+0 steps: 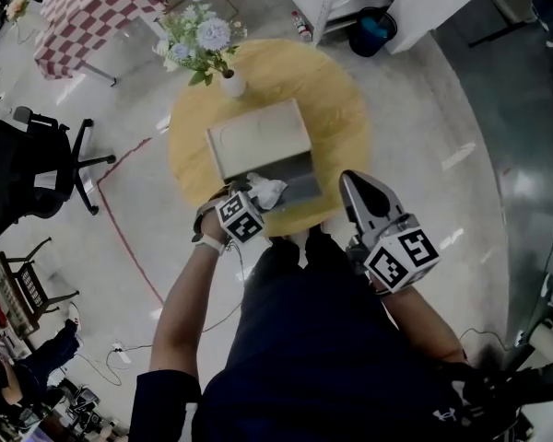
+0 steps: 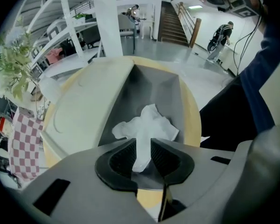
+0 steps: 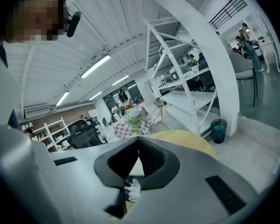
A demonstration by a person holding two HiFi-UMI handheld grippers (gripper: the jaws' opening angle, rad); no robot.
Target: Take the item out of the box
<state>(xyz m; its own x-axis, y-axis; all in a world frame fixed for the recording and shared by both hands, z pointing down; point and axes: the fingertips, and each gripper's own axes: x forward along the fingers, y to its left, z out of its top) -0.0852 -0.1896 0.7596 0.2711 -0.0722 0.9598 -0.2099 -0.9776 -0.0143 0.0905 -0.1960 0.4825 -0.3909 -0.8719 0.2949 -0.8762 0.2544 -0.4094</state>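
Reaching forward from the lower left of the head view, the person's bare left forearm stretches toward the near rim of the round wooden table, and the left gripper at its end points into the open box. In the left gripper view this gripper has its two ribbed jaws clamped on a stem of the white crumpled item, whose loose upper part fans out just past the jaw tips over the box's grey inside. From the head view the item sits at the box's near-left corner, touching the jaws; whether it has cleared the box floor cannot be told. The pale lid lies flat on the far-left side of the box. The right forearm is bent close against the torso, holding the right gripper just beside the table's near-right edge with its nose aimed forward across the table. In the right gripper view its jaws meet at the tips with nothing between them. A vase of flowers stands on the table's far-left edge, well apart from both grippers.
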